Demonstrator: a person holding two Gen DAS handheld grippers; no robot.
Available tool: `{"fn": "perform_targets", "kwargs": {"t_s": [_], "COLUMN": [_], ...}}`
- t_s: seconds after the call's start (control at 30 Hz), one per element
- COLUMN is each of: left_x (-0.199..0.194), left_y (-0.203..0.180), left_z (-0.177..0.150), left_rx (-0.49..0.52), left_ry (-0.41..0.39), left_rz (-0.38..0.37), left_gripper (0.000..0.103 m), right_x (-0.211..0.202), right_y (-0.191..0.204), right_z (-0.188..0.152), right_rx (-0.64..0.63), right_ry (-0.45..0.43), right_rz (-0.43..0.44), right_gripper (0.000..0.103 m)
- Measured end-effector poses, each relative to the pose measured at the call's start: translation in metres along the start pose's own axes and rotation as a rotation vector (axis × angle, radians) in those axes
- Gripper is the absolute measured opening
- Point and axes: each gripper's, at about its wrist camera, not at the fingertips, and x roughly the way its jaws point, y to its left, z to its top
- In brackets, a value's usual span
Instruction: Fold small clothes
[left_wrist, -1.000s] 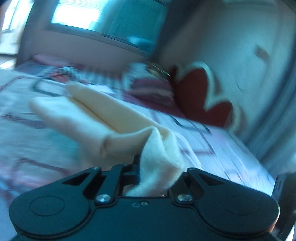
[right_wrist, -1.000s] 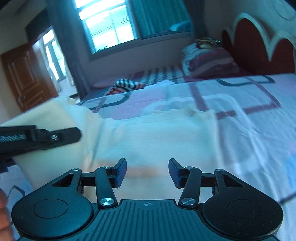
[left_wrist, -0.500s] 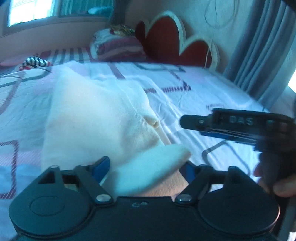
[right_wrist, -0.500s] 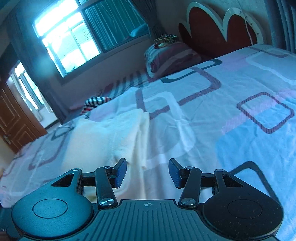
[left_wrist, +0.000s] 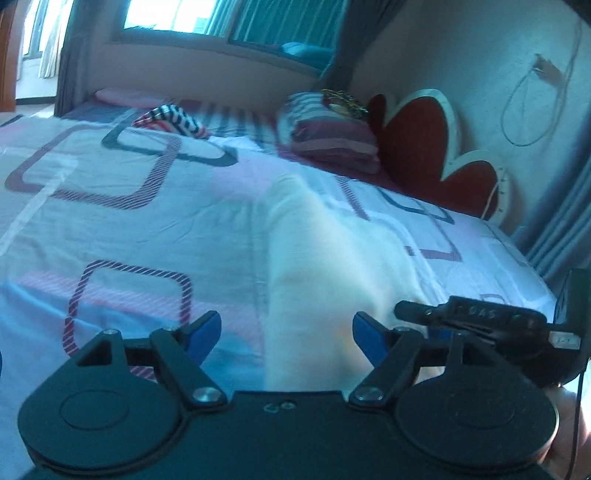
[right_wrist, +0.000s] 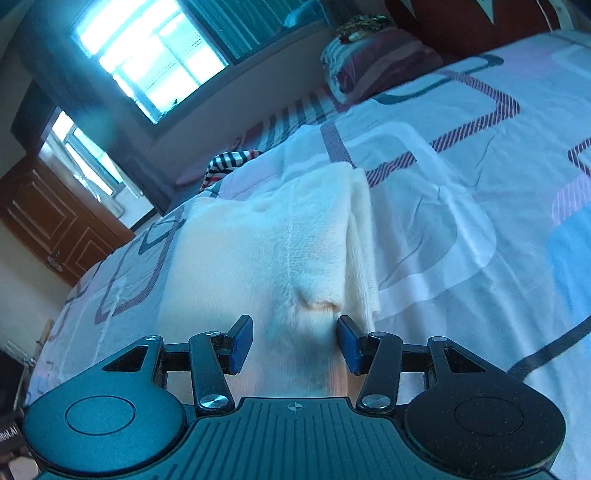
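Note:
A cream fleece garment (left_wrist: 325, 258) lies folded on the bed; it also shows in the right wrist view (right_wrist: 273, 251) with a layered edge on its right side. My left gripper (left_wrist: 286, 334) is open and empty, just in front of the garment's near end. My right gripper (right_wrist: 293, 343) is open, its jaws standing on either side of the garment's near end, not closed on it. The right gripper also shows from the side in the left wrist view (left_wrist: 476, 325), low at the right.
The bed sheet (left_wrist: 110, 229) has square line patterns. A striped pillow (left_wrist: 328, 136) and a red headboard (left_wrist: 424, 147) stand at the far end. A striped cloth (left_wrist: 170, 118) lies near the window side. A brown door (right_wrist: 48, 218) is at the left.
My left gripper let go of the cream garment and opened wide. The garment now lies flat and folded. My right gripper moved in to the garment's near end.

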Motion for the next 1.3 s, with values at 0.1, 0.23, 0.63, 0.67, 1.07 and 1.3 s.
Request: {"fn": "perform_targets", "kwargs": {"t_s": [0.1, 0.23, 0.63, 0.67, 1.07, 1.3], "left_x": [0.009, 0.022, 0.055, 0.055, 0.052, 0.076], "left_y": [0.003, 0.000, -0.006, -0.006, -0.007, -0.009], "left_z": [-0.001, -0.002, -0.012, -0.013, 0.022, 0.051], "left_rx": [-0.001, 0.003, -0.019, -0.012, -0.104, -0.108], "left_ry": [0.012, 0.026, 0.122, 0.120, 0.084, 0.054], "left_rz": [0.011, 0.010, -0.009, -0.006, -0.049, -0.029], "left_gripper": [0.076, 0.076, 0.074, 0.074, 0.074, 0.074], "right_x": [0.008, 0.012, 0.000, -0.002, -0.025, 0.001], "right_y": [-0.006, 0.003, -0.012, -0.012, 0.000, -0.011], "right_z": [0.003, 0.006, 0.006, 0.005, 0.028, 0.045], "right_rx": [0.028, -0.037, -0.127, -0.125, -0.141, -0.044], "right_ry": [0.011, 0.011, 0.022, 0.012, -0.064, -0.070], "right_rz": [0.014, -0.001, -0.101, -0.093, -0.080, -0.069], "right_gripper": [0.049, 0.014, 0.012, 0.013, 0.057, 0.057]}}
